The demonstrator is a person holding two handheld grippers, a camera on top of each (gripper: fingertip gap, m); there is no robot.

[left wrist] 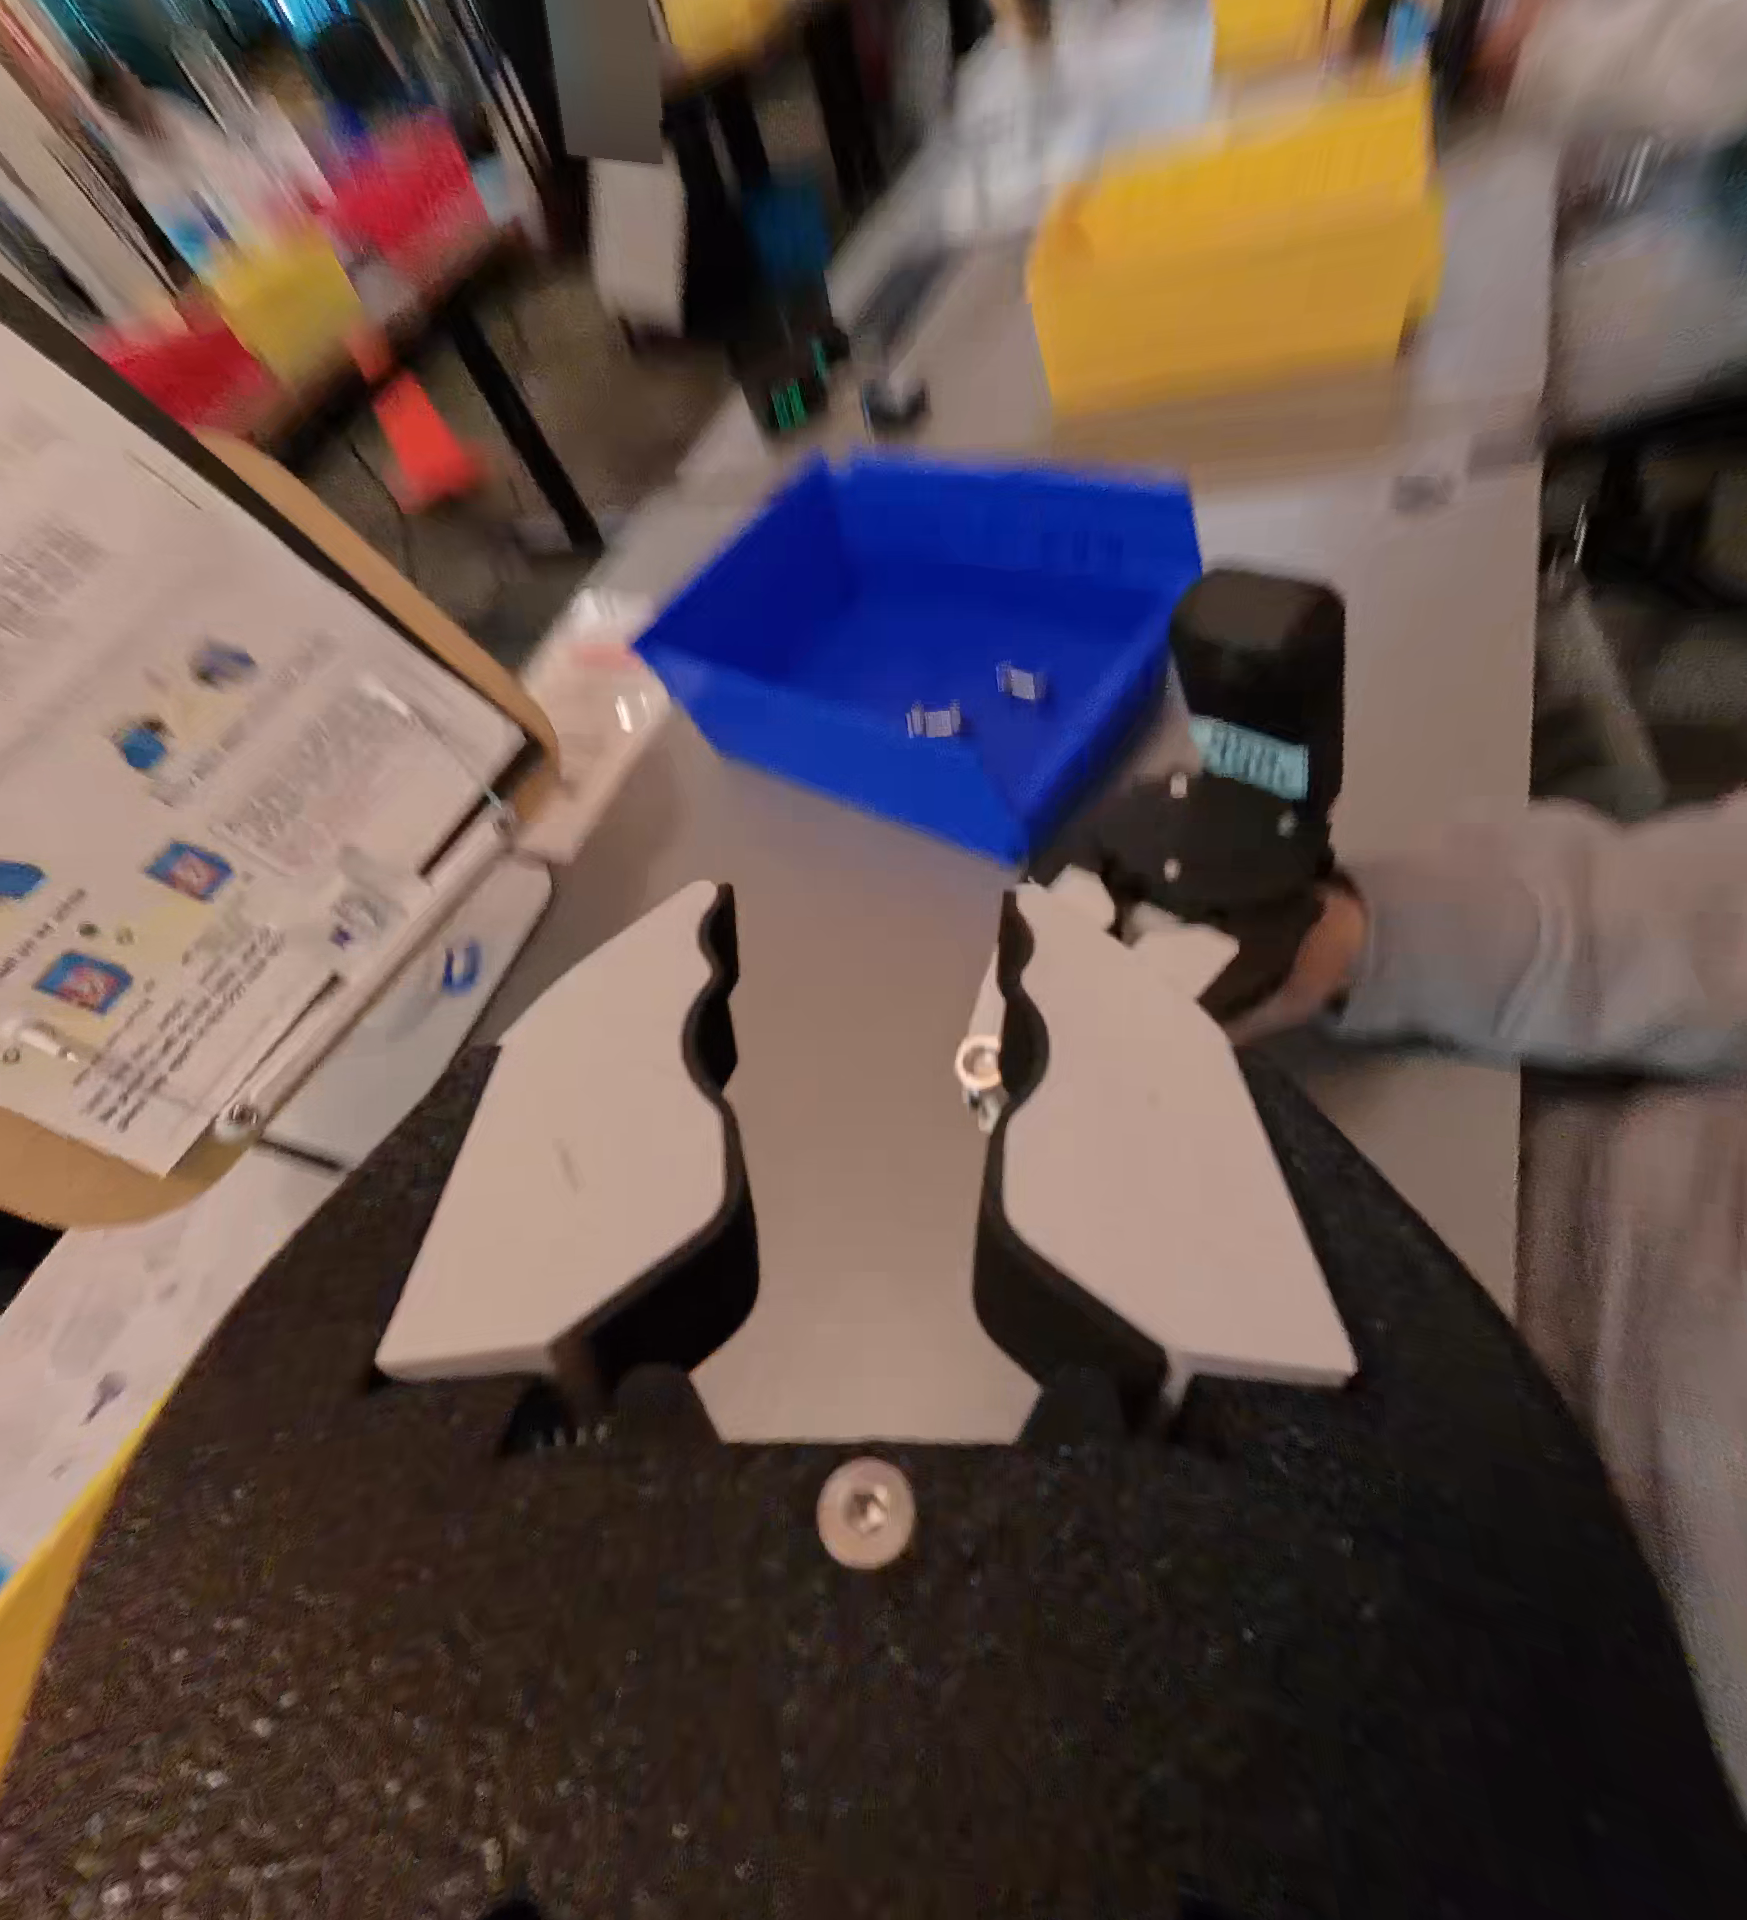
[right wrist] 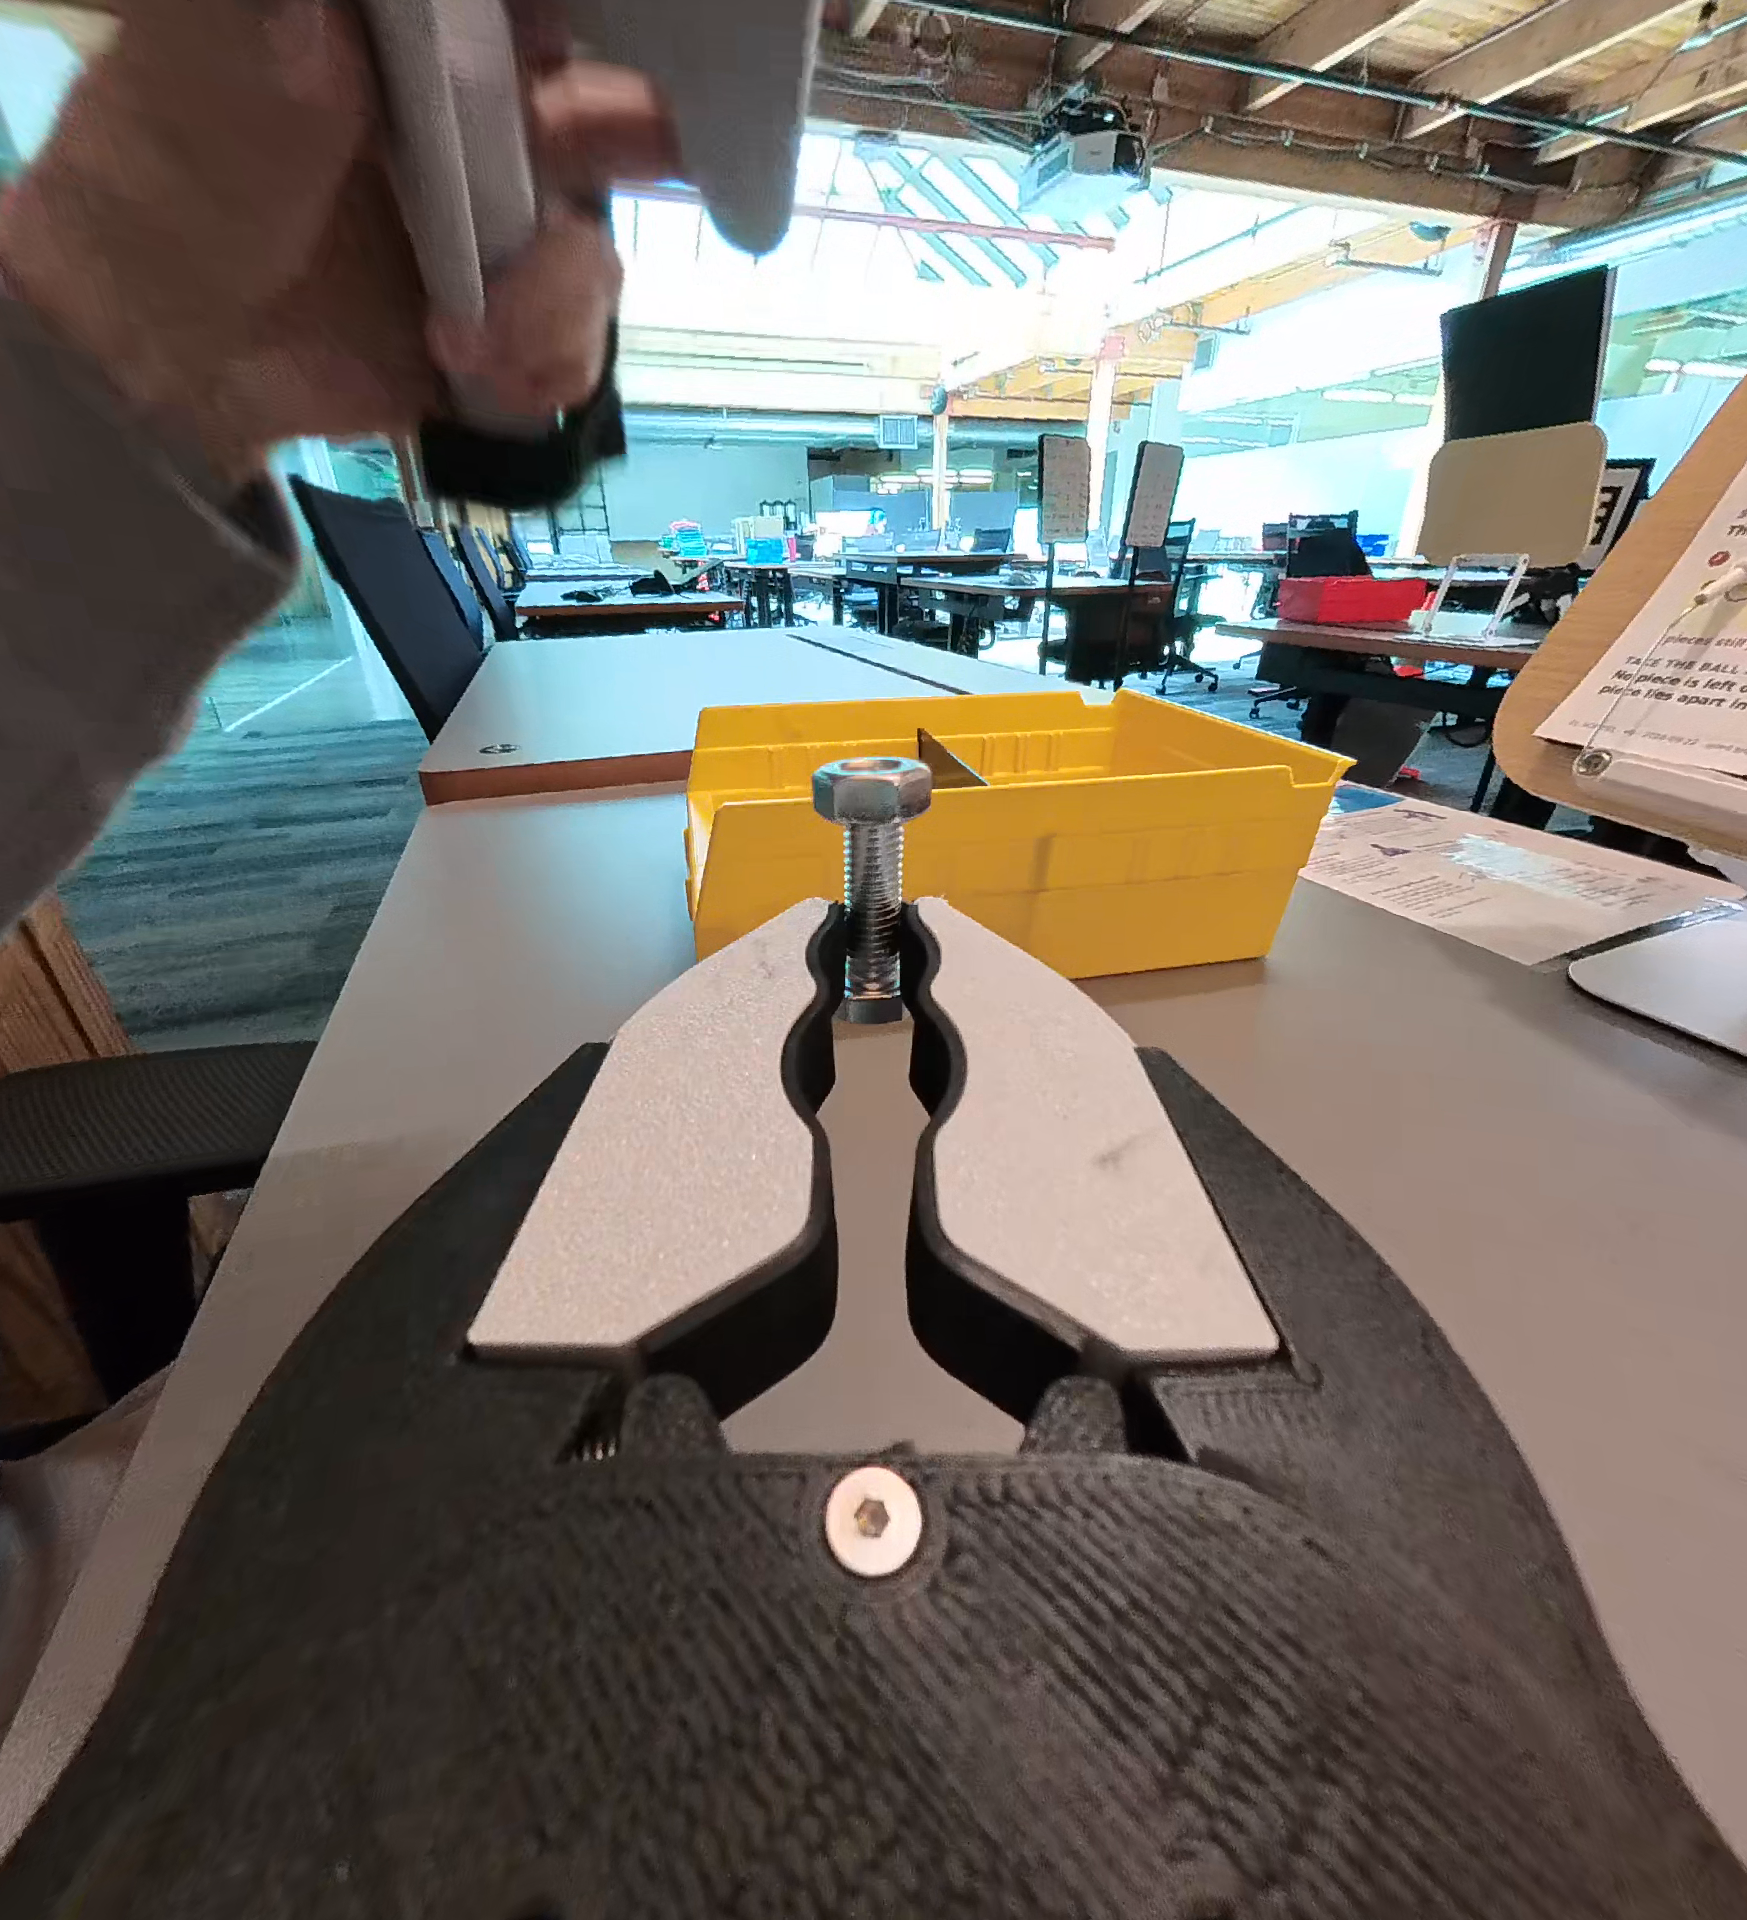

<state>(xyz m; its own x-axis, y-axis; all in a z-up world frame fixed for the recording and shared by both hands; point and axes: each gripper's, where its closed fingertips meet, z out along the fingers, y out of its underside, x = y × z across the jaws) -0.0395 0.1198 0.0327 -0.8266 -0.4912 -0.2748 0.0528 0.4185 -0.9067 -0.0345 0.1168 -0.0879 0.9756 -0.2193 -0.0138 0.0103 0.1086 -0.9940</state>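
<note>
My right gripper [right wrist: 876, 914] is shut on the threaded shank of a silver hex-head bolt [right wrist: 871, 831] and holds it upright, head up, just above the grey table [right wrist: 1368, 1195]. It also shows in the left wrist view [left wrist: 1253, 790], held by a hand beside the near corner of a blue bin [left wrist: 910, 644]. My left gripper [left wrist: 864, 904] is open, above the table and in front of that bin. A small silvery ring-shaped piece [left wrist: 975, 1062] shows at the inner edge of its right finger; the pads do not press on it. The bin holds two small grey metal pieces [left wrist: 936, 719].
A yellow bin [right wrist: 1004, 831] stands just behind the bolt, with a dark divider inside; it also shows blurred in the left wrist view [left wrist: 1233, 239]. A wooden board with printed sheets [left wrist: 173, 779] stands on a metal base [right wrist: 1721, 987]. A hand holding the other gripper [right wrist: 495, 312] is blurred at the upper left. A chair armrest [right wrist: 90, 1132] is at the table's left edge.
</note>
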